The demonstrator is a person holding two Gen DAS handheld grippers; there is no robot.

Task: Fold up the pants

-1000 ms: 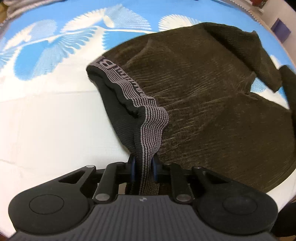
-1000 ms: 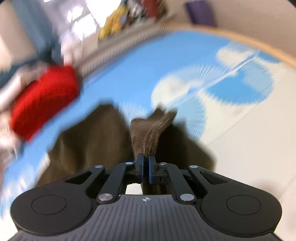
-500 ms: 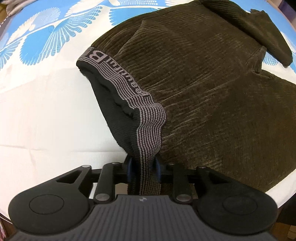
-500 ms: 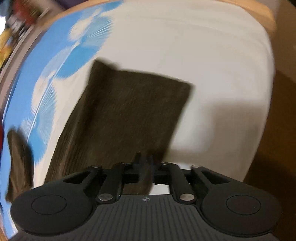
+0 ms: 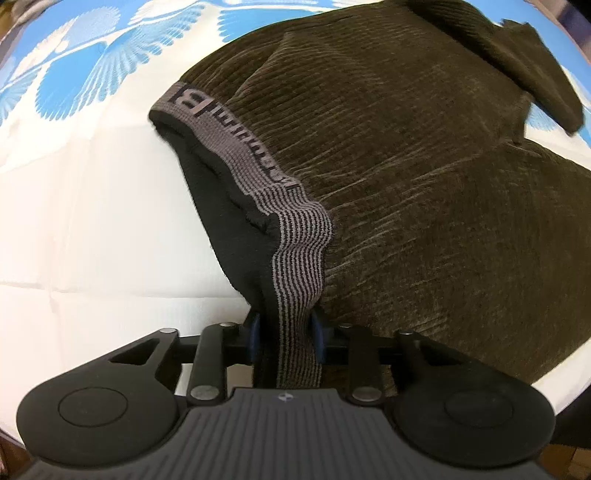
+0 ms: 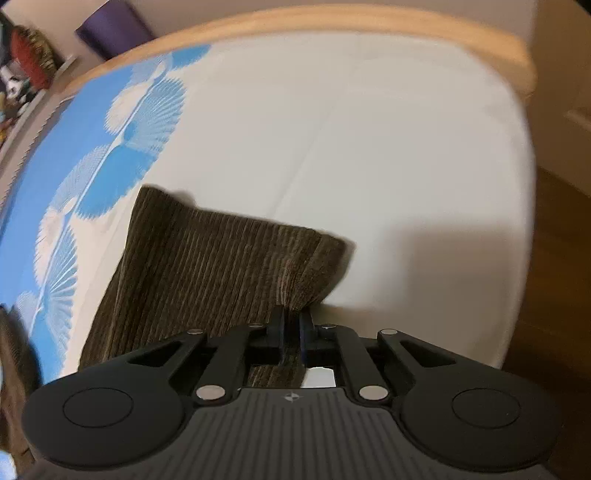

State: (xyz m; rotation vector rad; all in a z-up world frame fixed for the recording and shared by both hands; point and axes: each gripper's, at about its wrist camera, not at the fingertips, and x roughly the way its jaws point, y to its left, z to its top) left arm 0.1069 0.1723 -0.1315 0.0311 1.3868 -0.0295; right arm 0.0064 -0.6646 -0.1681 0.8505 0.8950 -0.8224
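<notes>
The dark olive corduroy pants (image 5: 424, 192) lie spread on the bed. Their grey striped waistband (image 5: 299, 251) runs up from the bed into my left gripper (image 5: 286, 332). The jaws stand a little apart, with the band and black lining bunched between the blue pads (image 5: 253, 334), which touch the cloth on both sides. In the right wrist view a pant leg (image 6: 207, 269) lies flat, its hem toward the white sheet. My right gripper (image 6: 291, 326) is shut tight on the near corner of that leg's hem.
The bed has a blue sheet with white fan patterns (image 6: 110, 155) and a plain white part (image 6: 369, 147). A wooden bed edge (image 6: 332, 26) curves along the far side, with dark floor to the right. A purple box (image 6: 110, 29) and clutter stand beyond the bed.
My right gripper swung across the bed to the white sheet by the wooden edge, where the leg now lies flat. Its jaws stood apart half a second ago and are now shut. The left jaws stand wider.
</notes>
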